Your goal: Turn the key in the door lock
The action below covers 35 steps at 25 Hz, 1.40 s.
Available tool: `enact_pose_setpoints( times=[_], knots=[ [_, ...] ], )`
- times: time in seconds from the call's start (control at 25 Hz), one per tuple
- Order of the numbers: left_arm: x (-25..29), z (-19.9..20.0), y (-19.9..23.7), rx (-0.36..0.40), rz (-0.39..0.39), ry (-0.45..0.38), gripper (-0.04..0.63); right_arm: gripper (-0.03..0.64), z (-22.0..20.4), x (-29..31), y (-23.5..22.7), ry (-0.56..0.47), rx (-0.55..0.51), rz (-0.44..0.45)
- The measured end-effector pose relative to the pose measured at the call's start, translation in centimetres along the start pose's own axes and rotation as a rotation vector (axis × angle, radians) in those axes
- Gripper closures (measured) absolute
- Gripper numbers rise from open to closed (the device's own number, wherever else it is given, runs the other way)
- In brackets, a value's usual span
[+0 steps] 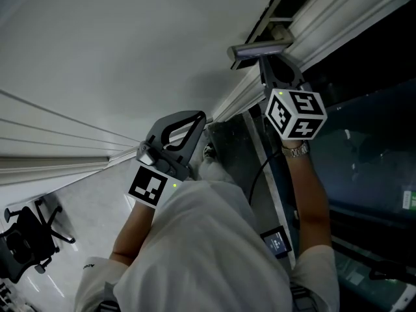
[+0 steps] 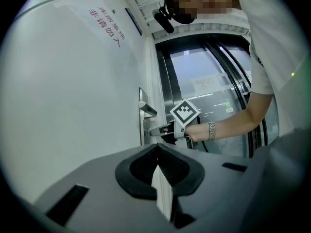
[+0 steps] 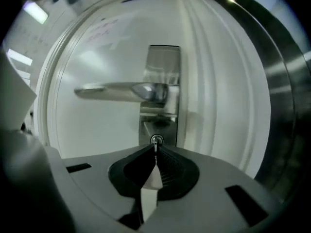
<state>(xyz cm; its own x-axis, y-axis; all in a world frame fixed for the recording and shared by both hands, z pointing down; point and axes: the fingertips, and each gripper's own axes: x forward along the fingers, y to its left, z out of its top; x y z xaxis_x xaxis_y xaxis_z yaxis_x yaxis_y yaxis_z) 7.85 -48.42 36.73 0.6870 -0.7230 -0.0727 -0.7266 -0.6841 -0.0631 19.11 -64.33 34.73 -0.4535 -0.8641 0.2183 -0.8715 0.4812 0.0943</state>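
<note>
- The person's white shirt (image 1: 214,252) fills the bottom of the head view and hides both elbows and most of the floor.
- The left gripper (image 2: 156,154) is held level in front of the chest. Its fingers are pressed flat together with nothing between them.
- Beyond those fingertips and a little above them, the right gripper (image 3: 155,152) reaches to the edge of the white door (image 3: 97,125).
- The right fingers are closed on the key (image 3: 155,146). It shows only as a thin metal sliver, edge-on between the tips, so the shape of its head cannot be made out.
- The key sits in the round lock (image 3: 156,139), just ahead of the right fingertips and at the foot of the metal plate (image 3: 164,62).
- The door handle (image 3: 116,91) lies level above the right fingers and points away to their left. Its far end is blurred.
- From the head view, the marker cube (image 1: 296,112) and the right gripper's body cover the key and the lock, and only the handle's end shows.
- From the left gripper view the key is too small to see.
- There is a wristwatch (image 2: 211,130) on the right arm.
- Red lettering (image 2: 104,25) runs high on the door, well above both grippers.
- An office chair (image 1: 29,236) is partly cut off at the picture's edge.
</note>
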Motion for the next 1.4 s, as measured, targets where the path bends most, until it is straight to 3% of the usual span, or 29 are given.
enact_pose_setpoints(
  times=[0.12,0.4,0.48,0.56,0.64,0.76,0.92,1.0,1.08,1.4],
  knots=[
    [0.1,-0.1,-0.2,0.002,-0.005,0.004,0.591,0.609,-0.2,0.0,-0.4,-0.031,0.385,0.078],
    [0.2,-0.2,-0.3,0.004,-0.009,0.006,0.592,0.609,-0.5,0.1,-0.7,-0.095,1.168,0.236],
    [0.2,-0.2,-0.4,0.005,-0.01,0.007,0.592,0.608,-0.4,0.1,-0.6,-0.129,1.317,0.279],
    [0.3,-0.2,-0.5,0.013,-0.013,0.007,0.592,0.607,-0.3,0.0,-0.5,-0.156,1.32,0.291],
    [0.3,-0.2,-0.5,0.015,-0.013,0.006,0.592,0.604,-0.1,-0.4,-0.4,-0.167,1.182,0.271],
    [0.3,-0.3,-0.3,0.004,-0.005,0.008,0.592,0.472,-0.3,-1.1,0.5,-0.113,0.838,0.236],
    [0.2,-0.4,-0.2,0.013,-0.007,0.008,0.592,0.436,-0.7,-2.3,1.0,-0.021,0.113,0.07],
    [0.2,-0.4,-0.2,0.02,-0.014,0.011,0.592,0.436,-0.6,-2.5,1.1,0.009,-0.174,-0.002],
    [0.3,-0.4,-0.4,0.021,-0.018,0.008,0.592,0.436,-0.5,-2.4,1.2,0.029,-0.361,-0.049],
    [0.0,-0.4,-0.5,0.023,-0.025,0.012,0.591,0.437,0.1,-1.5,1.3,0.096,-0.942,-0.202]
  ],
)
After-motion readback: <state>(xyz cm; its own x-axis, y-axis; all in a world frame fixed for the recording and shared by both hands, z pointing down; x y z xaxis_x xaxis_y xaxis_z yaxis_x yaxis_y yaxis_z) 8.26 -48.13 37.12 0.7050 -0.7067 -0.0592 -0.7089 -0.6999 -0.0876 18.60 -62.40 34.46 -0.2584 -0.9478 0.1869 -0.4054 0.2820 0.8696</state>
